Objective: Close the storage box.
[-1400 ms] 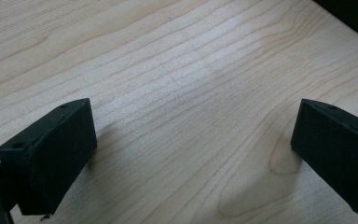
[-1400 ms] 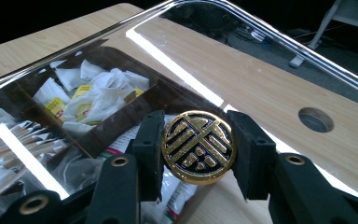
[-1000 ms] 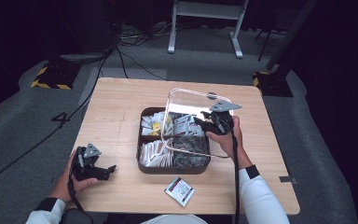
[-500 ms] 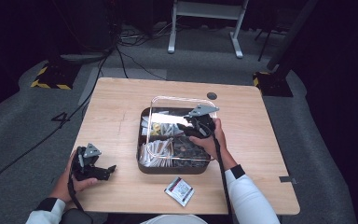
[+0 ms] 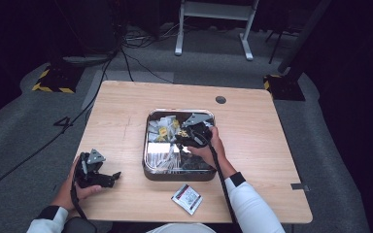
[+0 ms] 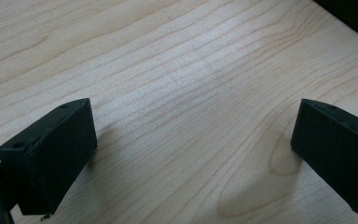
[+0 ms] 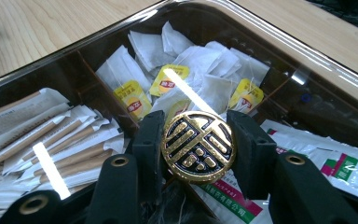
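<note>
Here the right gripper (image 7: pixel 198 147) pinches the lid's round gold knob (image 7: pixel 199 146) over the tea box (image 5: pixel 148 167); the left gripper (image 6: pixel 193 158) rests spread on the table's (image 5: pixel 121 109) near-left corner.

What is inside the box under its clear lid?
Through the lid the box shows tea bags with yellow tags, paper stick packets and green-and-white sachets. The right gripper, clamped on the lid's gold knob, hides what lies beneath it.

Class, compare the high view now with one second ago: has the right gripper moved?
Yes. The right gripper, clamped on the lid's gold knob, has come down and leftward from the box's far right corner, lowering the clear lid onto it.
</note>
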